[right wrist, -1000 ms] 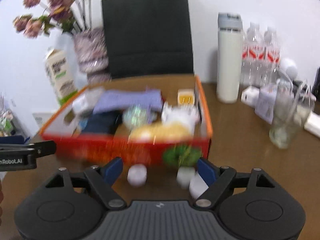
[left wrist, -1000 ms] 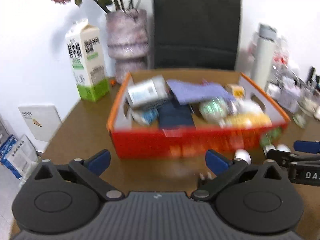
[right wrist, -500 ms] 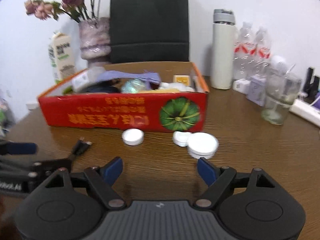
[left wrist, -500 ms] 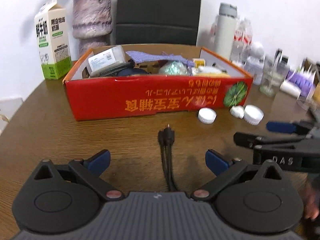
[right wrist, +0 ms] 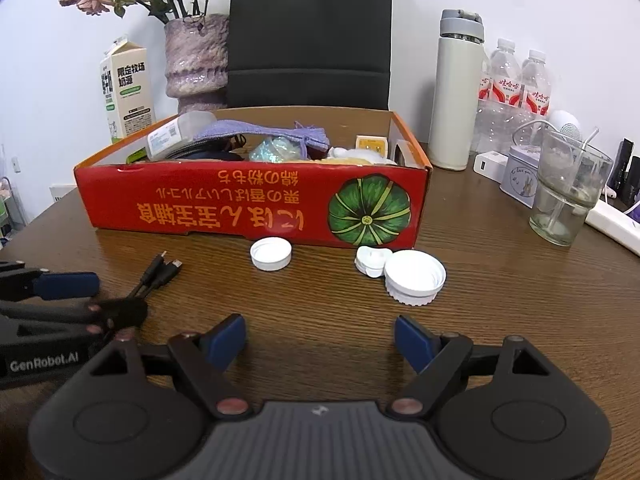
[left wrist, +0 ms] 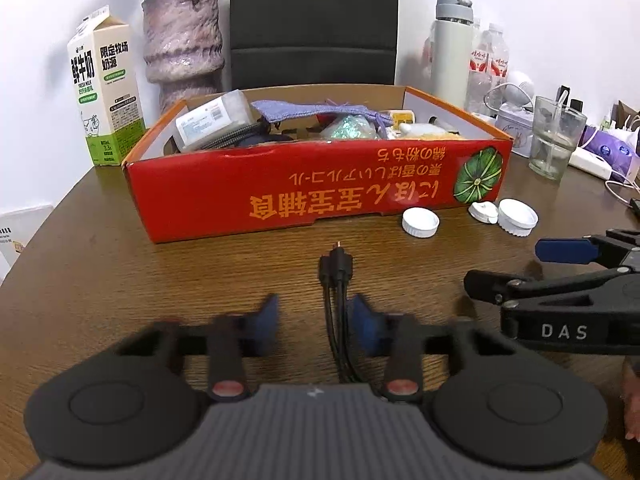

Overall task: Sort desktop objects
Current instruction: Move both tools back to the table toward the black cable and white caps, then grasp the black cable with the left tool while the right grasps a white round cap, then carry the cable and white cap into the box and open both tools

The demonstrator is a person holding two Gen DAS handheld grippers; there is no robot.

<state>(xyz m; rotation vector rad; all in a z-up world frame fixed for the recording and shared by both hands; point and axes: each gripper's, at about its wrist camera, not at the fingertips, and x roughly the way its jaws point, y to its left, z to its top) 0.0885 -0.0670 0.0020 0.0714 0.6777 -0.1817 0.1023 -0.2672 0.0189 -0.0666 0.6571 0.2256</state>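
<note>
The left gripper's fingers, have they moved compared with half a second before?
Yes. The left gripper has just been closing: its blue fingers, earlier spread wide, now stand close on each side of the black cable, which lies unmoved before the red box.

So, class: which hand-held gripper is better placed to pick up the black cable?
Left. The left hand-held gripper has been closing around the black cable; the right hand-held gripper stands open near the white lids.

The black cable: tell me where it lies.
The black cable lies on the table in front of the red box, left of the white caps, between the left gripper fingers.
</note>
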